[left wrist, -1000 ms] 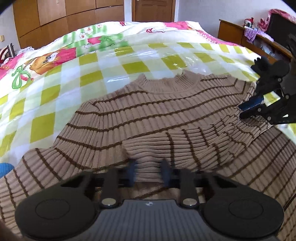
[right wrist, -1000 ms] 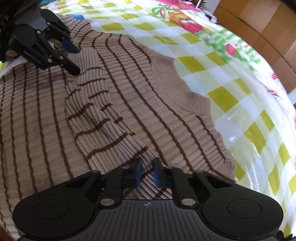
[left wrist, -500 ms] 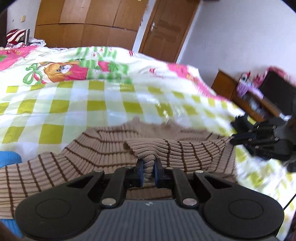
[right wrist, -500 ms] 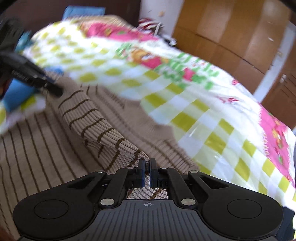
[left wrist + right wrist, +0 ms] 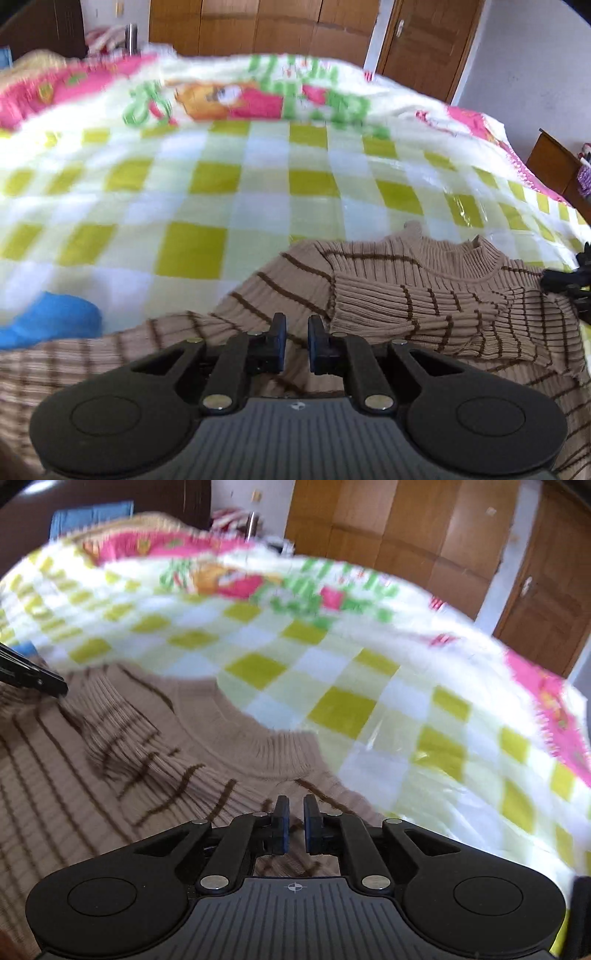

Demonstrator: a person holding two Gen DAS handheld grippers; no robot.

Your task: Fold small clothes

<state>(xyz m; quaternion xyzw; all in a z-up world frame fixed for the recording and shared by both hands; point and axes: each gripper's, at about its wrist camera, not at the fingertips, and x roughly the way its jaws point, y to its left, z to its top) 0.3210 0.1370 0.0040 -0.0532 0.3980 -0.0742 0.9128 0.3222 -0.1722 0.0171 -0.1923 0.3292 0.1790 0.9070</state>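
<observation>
A tan ribbed sweater with brown stripes (image 5: 443, 280) lies on the bed, its sleeve (image 5: 424, 314) folded across the chest below the collar. My left gripper (image 5: 295, 332) hovers over the left shoulder, jaws a little apart and empty. In the right wrist view the sweater (image 5: 110, 775) fills the lower left, collar (image 5: 258, 738) at centre. My right gripper (image 5: 293, 816) is over the right shoulder, jaws slightly apart and empty. The left gripper's fingers (image 5: 33, 675) show at the left edge.
The bed has a yellow-green checked cover (image 5: 221, 177) with pink cartoon print at the far side. A blue cloth (image 5: 48, 325) lies at the left. Wooden wardrobes (image 5: 406, 528) and a door stand behind. A wooden cabinet (image 5: 554, 162) is at the right.
Both grippers have let go of the folded sleeve and opened a little. The sleeve now rests across the chest. Both grippers have swung away over the shoulders.
</observation>
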